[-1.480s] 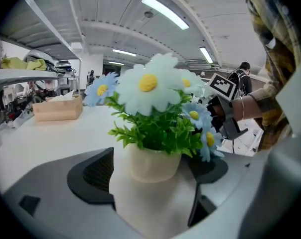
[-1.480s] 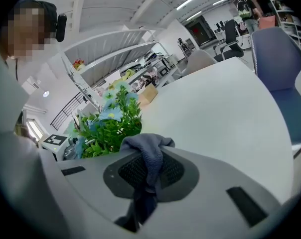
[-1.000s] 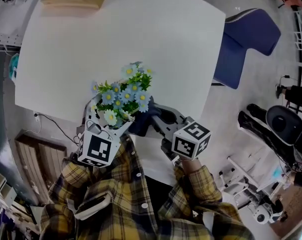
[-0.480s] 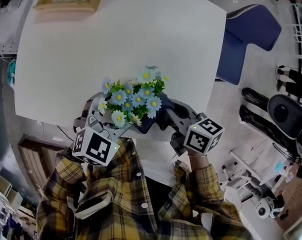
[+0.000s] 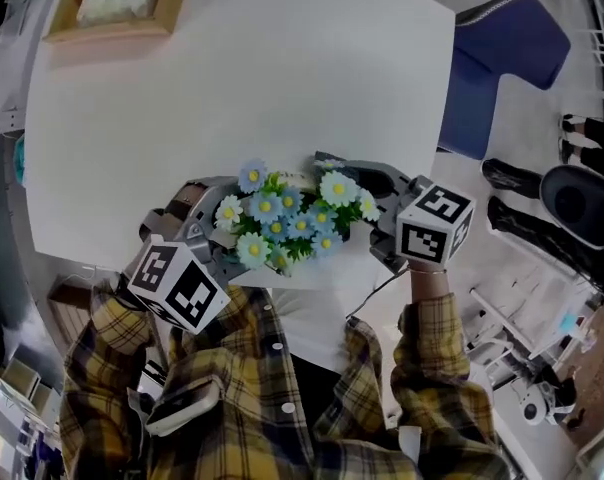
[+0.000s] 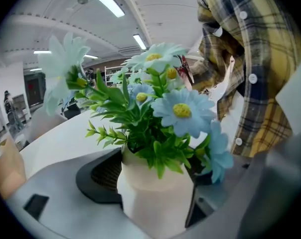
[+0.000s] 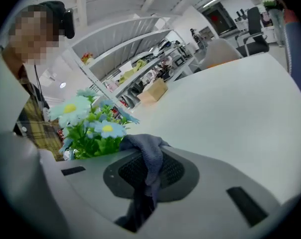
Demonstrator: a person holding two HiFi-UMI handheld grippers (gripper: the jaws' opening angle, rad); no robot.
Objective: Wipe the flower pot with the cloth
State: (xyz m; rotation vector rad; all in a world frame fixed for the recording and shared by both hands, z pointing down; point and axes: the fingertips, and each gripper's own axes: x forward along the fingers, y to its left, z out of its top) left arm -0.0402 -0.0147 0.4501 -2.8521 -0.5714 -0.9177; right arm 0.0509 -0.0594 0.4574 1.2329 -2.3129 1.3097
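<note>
Head view: flowers (image 5: pixel 292 218) hang over the near edge of the white table (image 5: pixel 232 88), carried by the left gripper (image 5: pixel 210 230). The vessel beneath them is hidden by the blooms. Against a second ago, the bunch has turned so the heads lean rightward. The right gripper (image 5: pixel 370 183) has travelled from the near side, by the body, round to the far right of the flowers.

Left gripper view: flower pot (image 6: pixel 153 193), pale and plain, sits between widely spread jaws with a pad pressed on each flank. The jaws have just drawn in slightly on it. Grip judged firm.

Right gripper view: jaws are pinched together on the grey-blue cloth (image 7: pixel 146 163), which trails down between them, with the flowers just to its left. No contact with the pot is visible.

Assessment: with the pot turned and the cloth repositioned, a fresh face appears to be presented for wiping. Contact is not yet made.
</note>
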